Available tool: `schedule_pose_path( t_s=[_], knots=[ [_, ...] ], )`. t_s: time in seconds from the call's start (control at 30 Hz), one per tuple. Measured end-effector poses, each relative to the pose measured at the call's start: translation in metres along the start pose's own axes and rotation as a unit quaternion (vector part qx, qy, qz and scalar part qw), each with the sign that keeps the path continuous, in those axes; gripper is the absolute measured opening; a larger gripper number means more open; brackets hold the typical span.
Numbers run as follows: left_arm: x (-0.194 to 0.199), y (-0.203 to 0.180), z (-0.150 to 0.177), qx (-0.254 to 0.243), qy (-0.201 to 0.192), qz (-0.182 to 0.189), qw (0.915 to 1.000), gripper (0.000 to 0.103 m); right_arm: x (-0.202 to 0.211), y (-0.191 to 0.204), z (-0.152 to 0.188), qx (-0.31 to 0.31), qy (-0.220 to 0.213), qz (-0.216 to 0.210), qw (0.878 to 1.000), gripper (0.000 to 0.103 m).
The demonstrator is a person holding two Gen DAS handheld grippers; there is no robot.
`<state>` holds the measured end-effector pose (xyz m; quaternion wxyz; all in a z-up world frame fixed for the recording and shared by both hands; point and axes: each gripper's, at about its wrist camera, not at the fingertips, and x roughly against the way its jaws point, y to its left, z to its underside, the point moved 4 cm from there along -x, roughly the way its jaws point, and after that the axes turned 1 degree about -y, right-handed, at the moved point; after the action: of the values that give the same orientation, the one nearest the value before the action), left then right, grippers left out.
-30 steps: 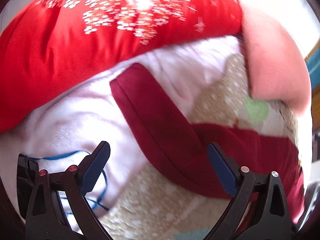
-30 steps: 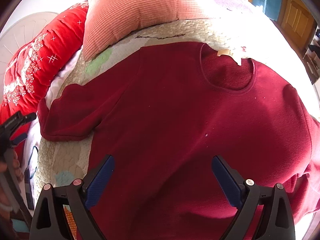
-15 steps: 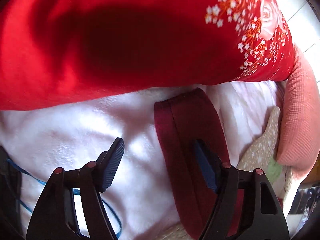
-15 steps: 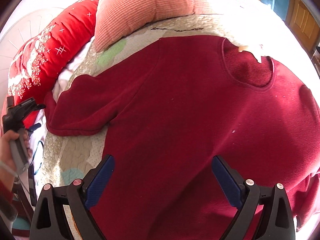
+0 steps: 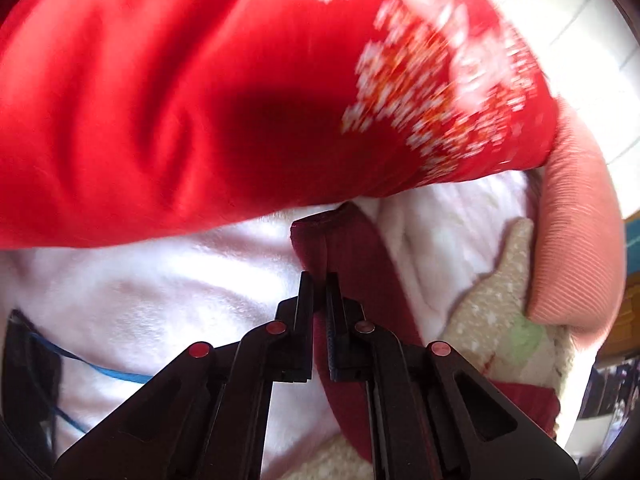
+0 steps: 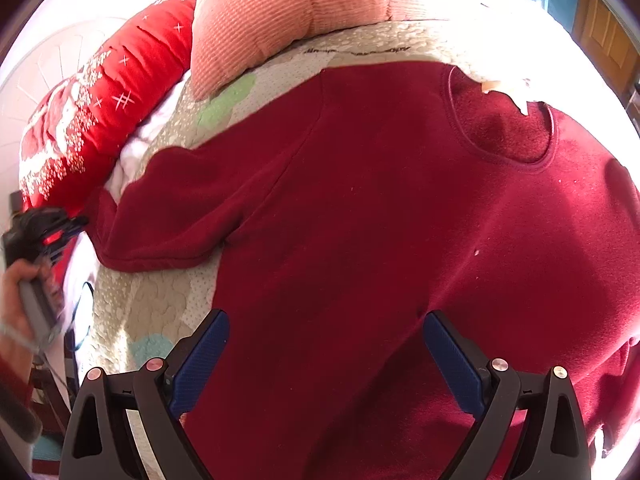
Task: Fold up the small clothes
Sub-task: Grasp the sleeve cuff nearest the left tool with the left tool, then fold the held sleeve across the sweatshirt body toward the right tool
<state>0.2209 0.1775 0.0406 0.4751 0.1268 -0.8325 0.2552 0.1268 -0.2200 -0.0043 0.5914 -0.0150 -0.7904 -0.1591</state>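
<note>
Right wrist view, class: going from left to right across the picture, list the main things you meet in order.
Left gripper → red pillow → pink pillow → sweater neckline → door

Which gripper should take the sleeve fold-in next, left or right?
Left. The left gripper is already shut on the sleeve cuff of the maroon sweater. The right gripper is open over the sweater's body, gripping nothing, away from that sleeve.
</note>
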Motion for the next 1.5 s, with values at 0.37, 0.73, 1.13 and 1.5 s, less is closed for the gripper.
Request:
schedule_pose_path(
  t_s=[0.37, 0.73, 1.13, 1.5],
  knots=[
    [0.108, -0.019, 0.008, -0.028, -0.042, 0.062, 0.9968, 0.003, 0.033, 0.009, -0.022, 0.006, -0.024, -0.012, 1.000, 0.097],
    [0.195, -0.190, 0.087, -0.210, -0.046, 0.215, 0.9527, 0.003, 0.076, -0.039, -0.023, -0.043, -0.048, 0.004, 0.998, 0.097],
    [0.104, -0.318, 0.285, -0.326, 0.100, 0.273, 0.8995, 0.003, 0.094, -0.162, -0.007, -0.200, -0.067, -0.015, 0.977, 0.097],
    [0.041, -0.316, 0.352, -0.355, 0.171, 0.229, 0.8902, 0.003, 0.055, -0.174, -0.013, -0.217, -0.042, -0.062, 0.973, 0.097]
  ],
)
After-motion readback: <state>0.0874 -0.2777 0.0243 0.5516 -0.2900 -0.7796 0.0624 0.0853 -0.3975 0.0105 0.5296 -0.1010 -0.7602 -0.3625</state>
